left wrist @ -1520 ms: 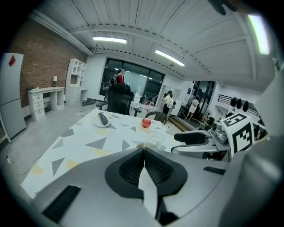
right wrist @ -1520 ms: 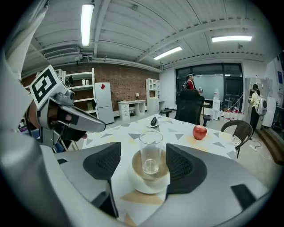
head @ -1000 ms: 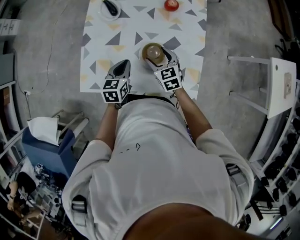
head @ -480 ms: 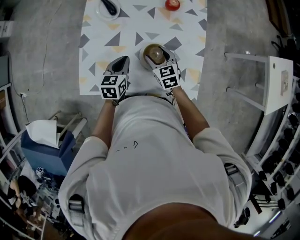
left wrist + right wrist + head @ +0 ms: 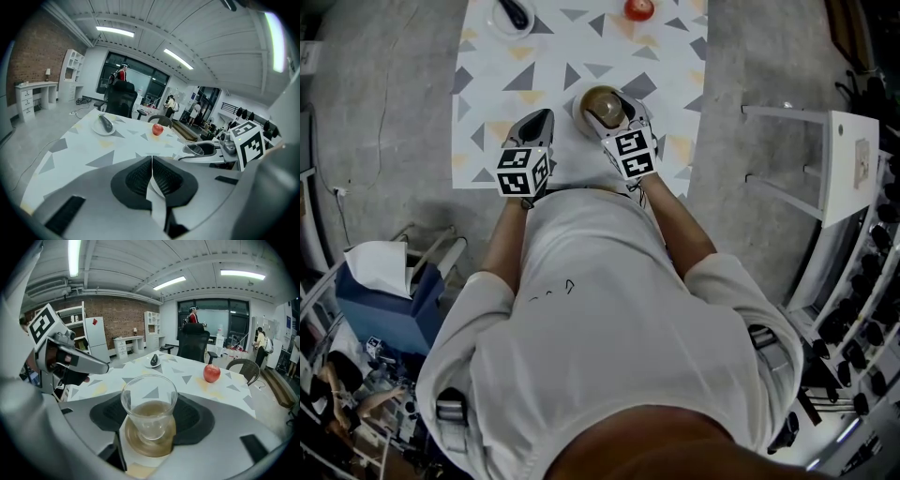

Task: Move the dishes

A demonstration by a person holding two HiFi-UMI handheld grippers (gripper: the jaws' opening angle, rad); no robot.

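A clear glass [image 5: 149, 411] with a little brownish liquid stands on a round brown coaster [image 5: 151, 440] on the patterned tablecloth [image 5: 581, 56], near the table's front edge. My right gripper [image 5: 150, 417] has just been closing with the glass between its jaws. Its black pads [image 5: 108, 414] now rest against the glass's sides. In the head view the glass [image 5: 602, 106] sits between the right gripper's fingers [image 5: 634, 114]. To its left, my left gripper [image 5: 540, 120] hovers over the cloth with its jaws together and nothing held. The left gripper view shows that gripper [image 5: 152, 174] with its pads meeting.
A red apple [image 5: 638, 9] lies farther back on the table. A white plate [image 5: 499, 25] holding an eggplant [image 5: 517, 13] sits at the far left. A black office chair [image 5: 192, 345] stands beyond the table, a white stand [image 5: 853, 159] to its right, and a blue bin [image 5: 389, 295] on the floor to the left.
Hardly anything differs. Both grippers keep their places, the right one round the glass, the left one beside it.
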